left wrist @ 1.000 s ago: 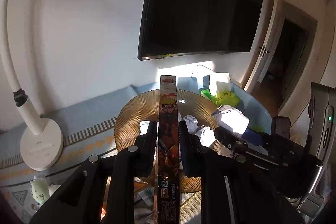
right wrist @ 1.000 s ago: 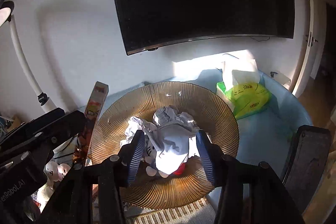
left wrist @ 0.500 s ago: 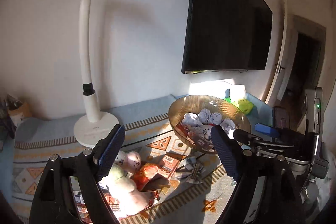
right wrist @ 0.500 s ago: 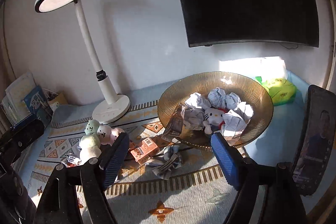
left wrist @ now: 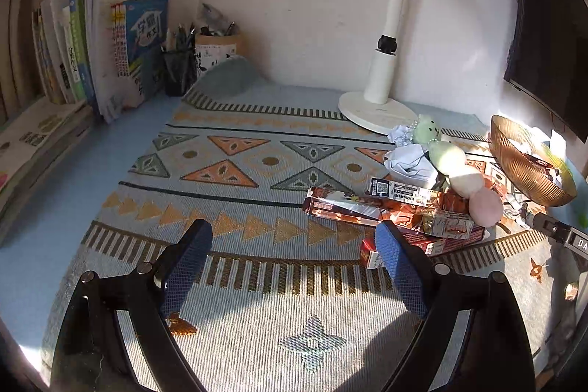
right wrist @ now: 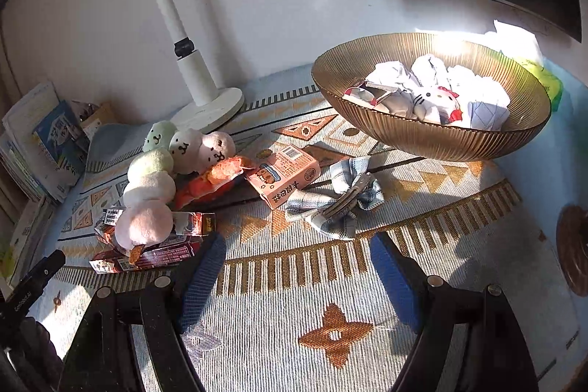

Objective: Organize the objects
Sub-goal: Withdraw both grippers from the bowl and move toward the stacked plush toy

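The right gripper (right wrist: 296, 267), jaws wide and empty, faces the blue checked fabric bow (right wrist: 336, 199) just ahead, its long axis running crosswise. The left gripper (left wrist: 294, 259), having just opened further and equally empty, stands left of the red card boxes (left wrist: 397, 212).

A coarse woven cloth mat (right wrist: 294, 337) covers the desk; the ribbed bowl (right wrist: 422, 131) gleams like amber glass, holding crumpled matt paper balls (right wrist: 485, 109), while fuzzy plush dumplings (right wrist: 147, 186) rest on glossy card boxes (left wrist: 397, 212)
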Tool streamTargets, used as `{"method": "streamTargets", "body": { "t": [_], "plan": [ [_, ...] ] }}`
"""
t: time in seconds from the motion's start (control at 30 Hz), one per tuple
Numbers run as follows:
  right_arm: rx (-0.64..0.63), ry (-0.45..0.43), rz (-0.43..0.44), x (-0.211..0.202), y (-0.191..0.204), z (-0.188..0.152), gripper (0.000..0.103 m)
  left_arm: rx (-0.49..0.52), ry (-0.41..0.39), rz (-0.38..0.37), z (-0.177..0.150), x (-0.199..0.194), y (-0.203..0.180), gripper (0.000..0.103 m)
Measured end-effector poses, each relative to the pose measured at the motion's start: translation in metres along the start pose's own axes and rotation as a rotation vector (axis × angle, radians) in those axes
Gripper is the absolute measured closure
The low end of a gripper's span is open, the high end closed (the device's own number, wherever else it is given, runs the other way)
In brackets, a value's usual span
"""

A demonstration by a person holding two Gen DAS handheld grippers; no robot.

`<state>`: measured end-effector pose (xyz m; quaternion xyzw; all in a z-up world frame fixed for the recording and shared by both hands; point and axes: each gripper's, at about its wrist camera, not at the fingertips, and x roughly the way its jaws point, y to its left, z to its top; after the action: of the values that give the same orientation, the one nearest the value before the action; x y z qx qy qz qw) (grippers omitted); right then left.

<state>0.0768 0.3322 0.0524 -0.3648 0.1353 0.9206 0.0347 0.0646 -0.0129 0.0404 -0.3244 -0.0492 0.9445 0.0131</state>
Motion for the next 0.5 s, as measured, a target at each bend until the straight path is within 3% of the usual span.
{"method": "streamTargets", "body": {
  "t": [0.1, 0.37, 0.5],
  "plan": [
    [-0.018, 0.023, -0.008, 0.005, 0.004, 0.000, 0.023, -0.025, 0.013, -0.028, -0.002, 0.002, 0.003, 0.013],
    [-0.076, 0.023, -0.051, 0.006, 0.016, -0.002, 0.023, 0.069, 0.008, -0.043, -0.007, 0.000, -0.013, 0.013],
    [-0.081, 0.045, 0.027, 0.005, 0.024, 0.005, 0.023, 0.071, 0.020, -0.057, -0.004, -0.001, -0.013, 0.013]
  ]
}}
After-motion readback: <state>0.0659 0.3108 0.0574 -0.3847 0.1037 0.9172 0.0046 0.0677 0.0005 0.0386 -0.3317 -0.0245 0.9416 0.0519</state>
